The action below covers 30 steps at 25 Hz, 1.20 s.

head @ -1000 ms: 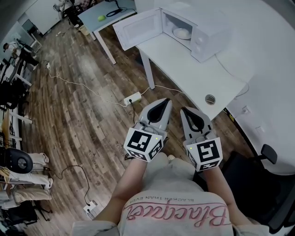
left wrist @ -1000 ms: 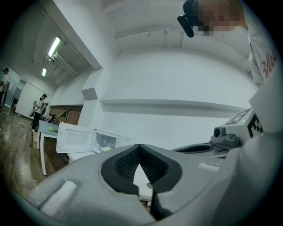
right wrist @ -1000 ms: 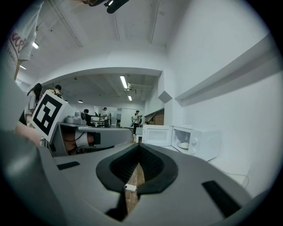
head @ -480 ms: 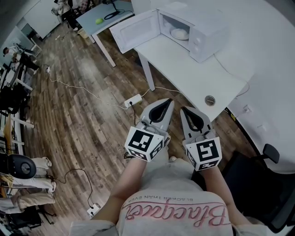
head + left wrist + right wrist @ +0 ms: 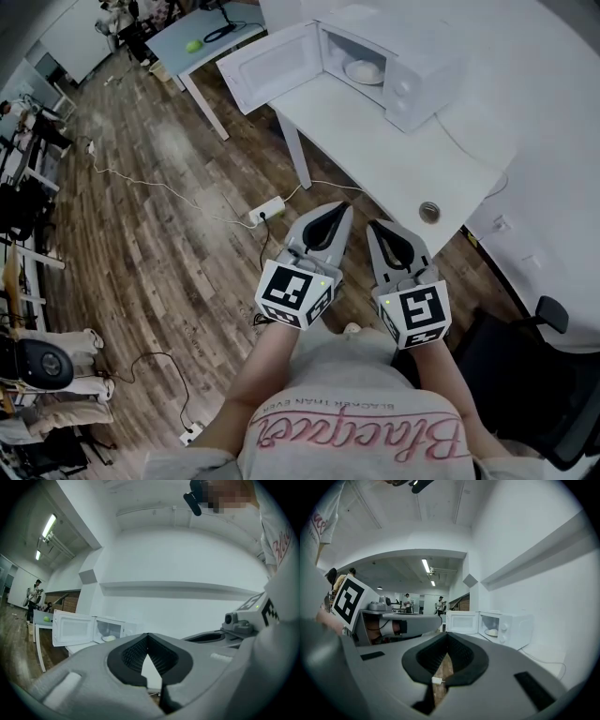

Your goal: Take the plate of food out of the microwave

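Note:
A white microwave (image 5: 412, 70) stands on the white table (image 5: 375, 150) with its door (image 5: 267, 64) swung open to the left. Inside it lies a white plate of food (image 5: 366, 68), which also shows in the left gripper view (image 5: 108, 638) and the right gripper view (image 5: 491, 632). Both grippers hang close to the person's body, well short of the table. My left gripper (image 5: 341, 207) is shut with nothing in it, jaws touching at the tip (image 5: 148, 635). Beside it, my right gripper (image 5: 372, 225) is also shut and holds nothing (image 5: 447, 635).
A power strip (image 5: 268, 202) and a cable lie on the wooden floor under the table's edge. A second table with a green ball (image 5: 194, 45) stands at the back left. An office chair (image 5: 530, 361) is at the right. The tabletop has a cable hole (image 5: 429, 212).
The microwave and table have slid slightly up and left in the head view. Both grippers keep their place and stay shut.

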Available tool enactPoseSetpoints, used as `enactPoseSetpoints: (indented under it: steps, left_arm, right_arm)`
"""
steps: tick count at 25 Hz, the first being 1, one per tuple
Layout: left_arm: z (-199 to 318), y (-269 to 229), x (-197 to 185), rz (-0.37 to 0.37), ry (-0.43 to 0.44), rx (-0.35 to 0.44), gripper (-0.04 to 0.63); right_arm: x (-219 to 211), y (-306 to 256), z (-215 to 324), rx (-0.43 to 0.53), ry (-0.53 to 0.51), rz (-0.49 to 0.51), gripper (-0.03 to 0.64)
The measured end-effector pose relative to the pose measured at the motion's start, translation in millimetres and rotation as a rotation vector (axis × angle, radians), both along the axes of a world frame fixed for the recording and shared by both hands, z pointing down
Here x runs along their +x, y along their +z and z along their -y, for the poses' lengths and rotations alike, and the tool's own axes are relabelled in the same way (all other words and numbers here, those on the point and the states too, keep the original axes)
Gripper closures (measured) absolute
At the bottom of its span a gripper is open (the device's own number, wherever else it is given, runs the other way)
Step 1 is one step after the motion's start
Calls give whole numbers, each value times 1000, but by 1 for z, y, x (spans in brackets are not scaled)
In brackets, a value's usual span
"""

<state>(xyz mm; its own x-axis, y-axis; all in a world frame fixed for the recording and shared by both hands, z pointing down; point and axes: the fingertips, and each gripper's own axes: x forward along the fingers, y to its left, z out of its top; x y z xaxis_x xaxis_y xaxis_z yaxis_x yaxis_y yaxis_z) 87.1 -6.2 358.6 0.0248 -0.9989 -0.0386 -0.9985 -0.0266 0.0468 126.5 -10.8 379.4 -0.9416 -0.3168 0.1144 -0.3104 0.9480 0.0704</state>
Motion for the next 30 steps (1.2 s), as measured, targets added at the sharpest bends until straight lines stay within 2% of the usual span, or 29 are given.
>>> enactPoseSetpoints:
  steps: [7, 19, 30]
  left_arm:
    - [4, -11, -42, 8, 14, 18, 594]
    - [18, -24, -108, 40, 87, 29, 594]
    - [35, -28, -146, 31, 169, 50, 594]
  right_arm:
    - [-39, -5, 1, 4, 20, -3, 606]
    - [-103, -15, 16, 6, 108, -10, 606]
    - [-138, -18, 28, 20, 202, -23, 606]
